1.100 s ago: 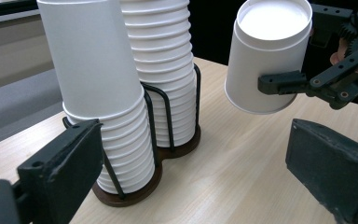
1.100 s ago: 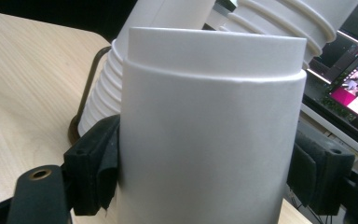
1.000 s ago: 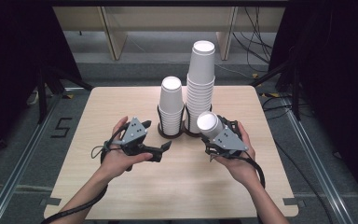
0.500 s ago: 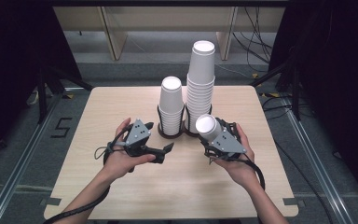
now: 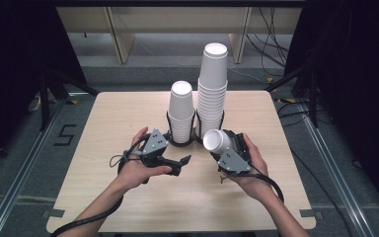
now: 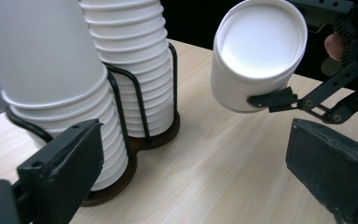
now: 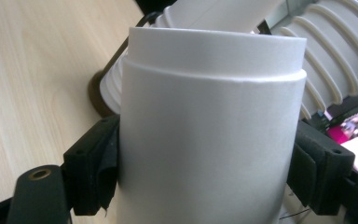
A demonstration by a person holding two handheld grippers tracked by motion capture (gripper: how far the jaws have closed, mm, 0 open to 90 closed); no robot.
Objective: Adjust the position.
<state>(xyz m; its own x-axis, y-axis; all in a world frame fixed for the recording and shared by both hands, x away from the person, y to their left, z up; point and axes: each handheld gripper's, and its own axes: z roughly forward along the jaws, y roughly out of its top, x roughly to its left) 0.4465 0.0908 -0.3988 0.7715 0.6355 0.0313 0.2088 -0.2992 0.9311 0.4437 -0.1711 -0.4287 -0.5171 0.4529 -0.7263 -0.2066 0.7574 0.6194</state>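
Two stacks of white paper cups stand upside down in a black wire holder [image 5: 169, 129] at the table's middle: a shorter stack [image 5: 181, 111] on the left and a taller stack [image 5: 213, 86] on the right. My right gripper [image 5: 222, 146] is shut on a single white paper cup [image 5: 216, 140], held just in front of the taller stack with its bottom tilted up and to the left. In the right gripper view both pads press the cup's wall [image 7: 212, 140]. My left gripper [image 5: 181, 164] stands open and empty in front of the shorter stack, pointing at the held cup [image 6: 256, 56].
The light wooden table [image 5: 103, 128] has bare room on both sides of the holder and in front of the hands. Dark floor, cables and shelving legs surround it. The holder's round base [image 6: 161, 139] rests on the tabletop.
My left gripper has drifted a little to the right and down, closer to the holder and the held cup. The right gripper with its cup has hardly moved.
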